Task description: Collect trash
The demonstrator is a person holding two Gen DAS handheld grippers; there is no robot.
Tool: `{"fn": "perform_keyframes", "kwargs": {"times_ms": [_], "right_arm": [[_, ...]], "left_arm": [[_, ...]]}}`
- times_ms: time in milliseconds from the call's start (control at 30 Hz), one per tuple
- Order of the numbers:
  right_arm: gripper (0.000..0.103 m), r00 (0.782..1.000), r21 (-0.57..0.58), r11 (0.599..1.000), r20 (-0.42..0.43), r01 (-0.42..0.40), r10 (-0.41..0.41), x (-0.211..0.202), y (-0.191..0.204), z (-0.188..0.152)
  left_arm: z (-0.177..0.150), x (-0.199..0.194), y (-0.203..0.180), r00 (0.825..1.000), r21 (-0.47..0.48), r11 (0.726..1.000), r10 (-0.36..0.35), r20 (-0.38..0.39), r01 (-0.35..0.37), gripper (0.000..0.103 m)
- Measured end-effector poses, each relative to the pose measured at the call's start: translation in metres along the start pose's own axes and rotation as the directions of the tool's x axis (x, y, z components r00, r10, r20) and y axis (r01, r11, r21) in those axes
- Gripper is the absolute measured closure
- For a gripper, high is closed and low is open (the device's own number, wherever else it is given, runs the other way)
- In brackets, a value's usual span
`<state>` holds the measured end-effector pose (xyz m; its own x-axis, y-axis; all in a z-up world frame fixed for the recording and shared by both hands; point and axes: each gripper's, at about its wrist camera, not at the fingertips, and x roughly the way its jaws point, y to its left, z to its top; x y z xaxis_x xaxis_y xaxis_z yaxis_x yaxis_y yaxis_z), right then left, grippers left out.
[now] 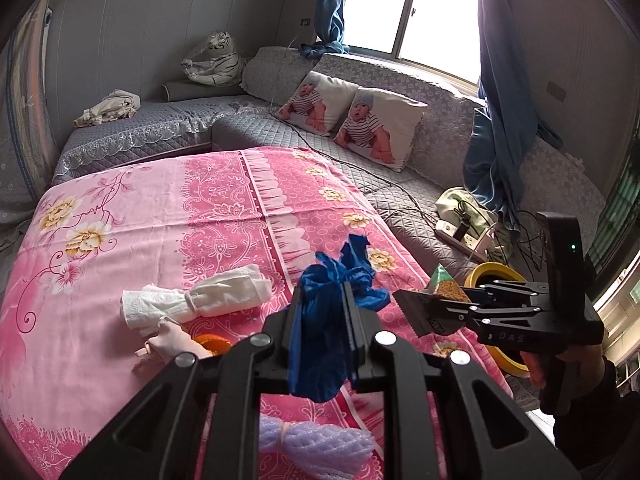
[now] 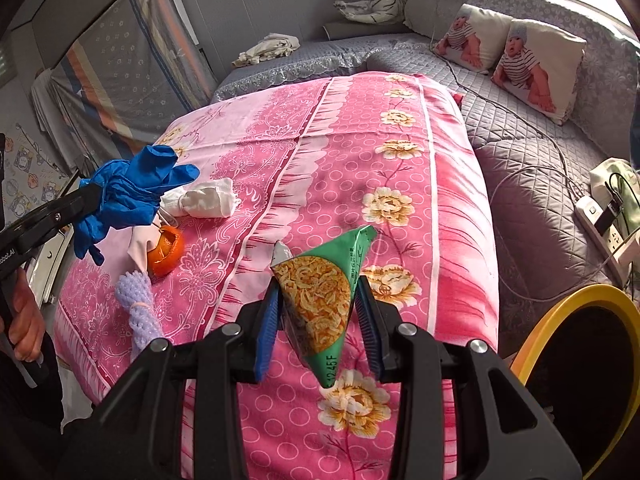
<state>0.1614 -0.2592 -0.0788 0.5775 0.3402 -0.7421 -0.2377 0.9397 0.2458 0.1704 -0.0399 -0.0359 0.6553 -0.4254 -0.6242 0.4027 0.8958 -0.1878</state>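
1. The left gripper (image 1: 322, 312) is clamped tight on a crumpled blue glove (image 1: 344, 280), lifted clear of the pink floral cloth (image 1: 160, 208). The glove is thin, limp and very light; its loose fingers flop out past the pads, so a pinch through the bunched middle looks the safest hold.
2. The right gripper (image 2: 318, 308) is closed on a green snack wrapper (image 2: 320, 292) — a puffed, pyramid-shaped packet, held by its sides above the cloth. It looks almost weightless, crinkly and slick, so I judge it could squirt out of a light squeeze; gripping across a seam or corner would hold better.
3. Just beside the right gripper stands the yellow-rimmed bin (image 2: 560, 300) with a dark inside, off the edge of the cloth — the likely drop point for both pieces.
4. On the cloth lie a lilac foam net (image 2: 138, 308) tied with a band, an orange peel (image 2: 166, 250) and a pale pink scrap (image 2: 140, 248) touching the peel. The net is soft and springy; the peel is stiffer and possibly damp.
5. Beyond them lies a white tissue bundle (image 1: 196, 300) cinched in the middle — soft, compressible, best taken at that waist.
6. Farthest away are the grey quilted sofa (image 1: 360, 168) and its two cushions.
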Motion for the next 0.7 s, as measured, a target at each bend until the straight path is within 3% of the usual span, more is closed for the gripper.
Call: {"fn": "perform_keyframes", "kwargs": {"times_ms": [400, 700], "right_arm": [[0.068, 0.993, 0.126, 0.987, 0.046, 0.102, -0.109, -0.037, -0.073, -0.017], [0.068, 0.968, 0.251, 0.944, 0.075, 0.213, -0.238, -0.075, -0.135, -0.040]], "left_arm": [[0.015, 0.027, -0.072, 0.994, 0.124, 0.987, -0.100, -0.042, 0.105, 0.087], [0.021, 0.047, -0.126, 0.981, 0.208, 0.960, -0.175, -0.082, 0.189, 0.087]]}}
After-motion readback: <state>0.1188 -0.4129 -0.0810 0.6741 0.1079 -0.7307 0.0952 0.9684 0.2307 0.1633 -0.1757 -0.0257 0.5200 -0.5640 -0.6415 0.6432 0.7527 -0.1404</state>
